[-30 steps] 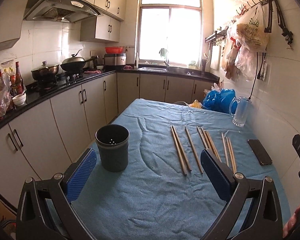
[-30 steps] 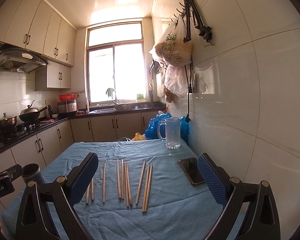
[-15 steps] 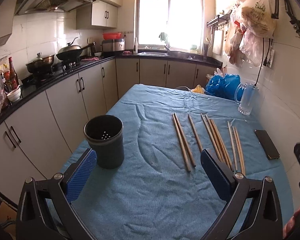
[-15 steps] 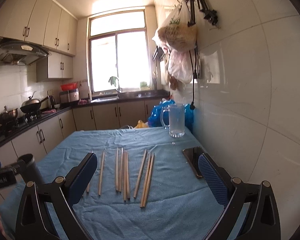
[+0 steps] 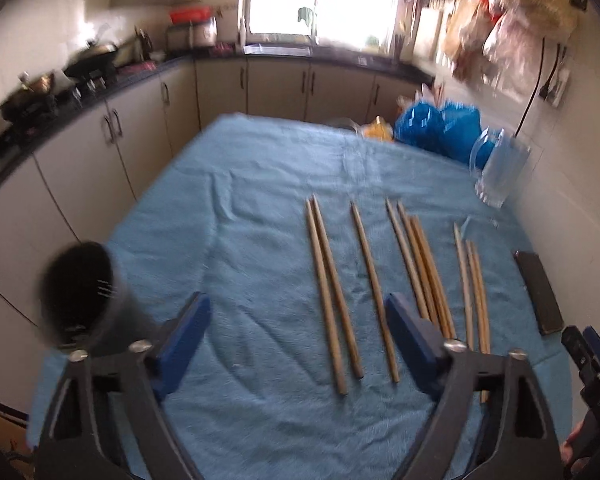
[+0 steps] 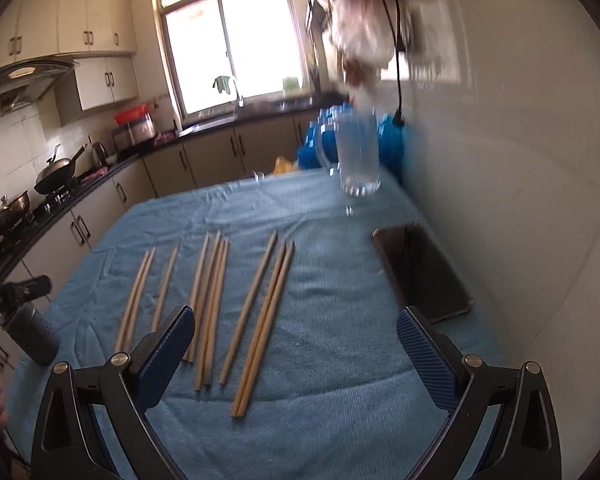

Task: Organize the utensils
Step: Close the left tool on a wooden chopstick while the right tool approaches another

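Chopsticks [image 5: 332, 288] lie in a row on the blue cloth [image 5: 260, 208], ten of them: a pair, a single one, four close together, then three. The left tongs [image 5: 296, 340] hang above the near ends of the pair and the single — jaws just narrowing, holding nothing, still apart. The right tongs [image 6: 296, 344] stand wide and empty over the three. A dark cup [image 5: 80, 292] at the left edge is blurred. Phone [image 6: 420, 272] and glass mug [image 6: 358, 156] stay beside the wall; the mug is smeared.
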Demonstrator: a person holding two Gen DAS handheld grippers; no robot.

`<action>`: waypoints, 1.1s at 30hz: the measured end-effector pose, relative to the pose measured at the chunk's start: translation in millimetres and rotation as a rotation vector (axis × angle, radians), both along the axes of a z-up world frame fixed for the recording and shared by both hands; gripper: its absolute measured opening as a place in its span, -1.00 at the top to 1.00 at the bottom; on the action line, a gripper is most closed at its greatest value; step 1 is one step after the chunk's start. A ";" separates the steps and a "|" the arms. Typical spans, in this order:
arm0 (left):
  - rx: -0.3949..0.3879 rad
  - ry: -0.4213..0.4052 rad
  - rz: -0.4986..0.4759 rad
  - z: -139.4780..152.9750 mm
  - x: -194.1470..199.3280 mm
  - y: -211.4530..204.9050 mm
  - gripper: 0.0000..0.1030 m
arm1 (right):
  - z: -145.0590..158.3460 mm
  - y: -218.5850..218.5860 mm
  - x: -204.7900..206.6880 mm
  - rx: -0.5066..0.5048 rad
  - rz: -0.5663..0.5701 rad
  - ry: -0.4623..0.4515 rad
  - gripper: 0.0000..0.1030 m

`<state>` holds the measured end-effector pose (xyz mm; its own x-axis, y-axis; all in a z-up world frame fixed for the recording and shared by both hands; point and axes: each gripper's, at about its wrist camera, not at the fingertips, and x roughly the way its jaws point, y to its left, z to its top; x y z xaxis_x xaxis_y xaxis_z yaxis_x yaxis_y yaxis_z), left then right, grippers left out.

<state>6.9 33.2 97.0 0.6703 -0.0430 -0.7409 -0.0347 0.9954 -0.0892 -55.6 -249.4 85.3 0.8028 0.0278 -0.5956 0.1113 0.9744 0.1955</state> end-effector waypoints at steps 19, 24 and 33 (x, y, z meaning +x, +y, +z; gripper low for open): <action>0.077 0.151 -0.018 -76.8 32.2 -13.4 0.07 | -49.5 38.5 73.4 0.123 0.231 0.198 -0.39; 0.110 0.147 -0.022 -76.8 40.1 -15.9 0.07 | -54.5 54.3 105.3 0.080 0.250 0.238 -0.03; 0.127 0.137 0.008 -75.5 49.2 -9.3 0.74 | -60.4 76.6 150.1 -0.028 0.267 0.283 0.21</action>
